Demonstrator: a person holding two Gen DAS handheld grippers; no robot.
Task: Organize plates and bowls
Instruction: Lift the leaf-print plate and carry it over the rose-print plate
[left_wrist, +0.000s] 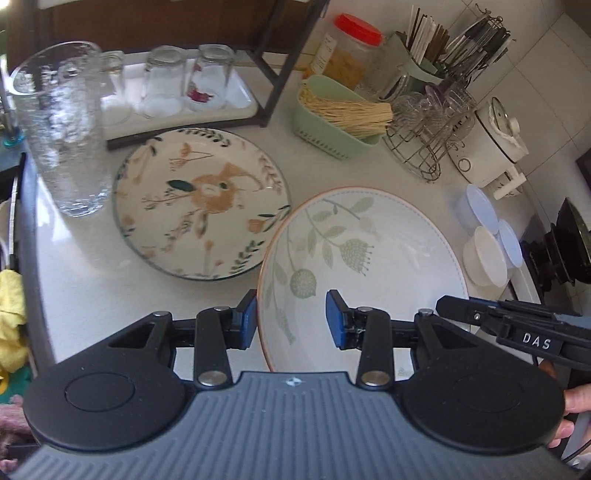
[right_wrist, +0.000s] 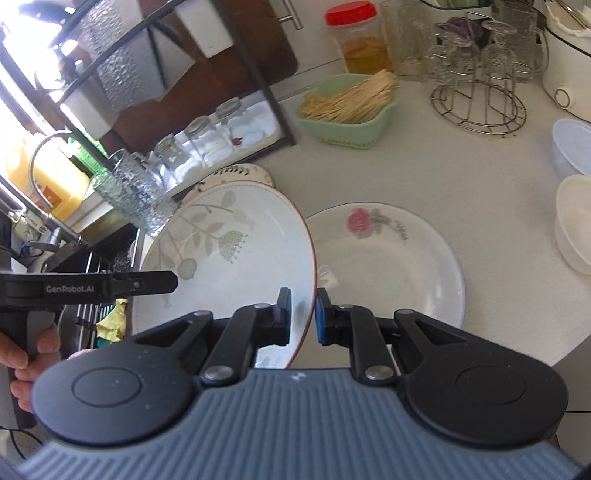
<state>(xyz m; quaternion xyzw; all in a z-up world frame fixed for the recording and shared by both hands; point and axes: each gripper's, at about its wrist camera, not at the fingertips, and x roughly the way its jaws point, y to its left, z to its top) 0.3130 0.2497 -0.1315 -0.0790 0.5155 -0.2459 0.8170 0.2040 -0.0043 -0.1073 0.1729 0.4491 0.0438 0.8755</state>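
Note:
A large white plate with green leaves and an orange rim (left_wrist: 369, 258) is held tilted above the counter; it also shows in the right wrist view (right_wrist: 229, 251). My right gripper (right_wrist: 301, 317) is shut on its right rim. My left gripper (left_wrist: 290, 319) is open, its fingers astride the plate's near left rim without clamping it. A plate with an orange flower pattern (left_wrist: 199, 203) lies flat on the counter to the left. A white plate with a pink rose (right_wrist: 388, 258) lies flat to the right, beneath the held plate's edge.
A tall textured glass (left_wrist: 62, 136) stands at the left. A tray of upturned glasses (left_wrist: 177, 92) sits under a black rack. A green basket of sticks (left_wrist: 340, 114), a wire glass stand (left_wrist: 432, 122) and white plastic bowls (left_wrist: 484, 254) stand behind and right.

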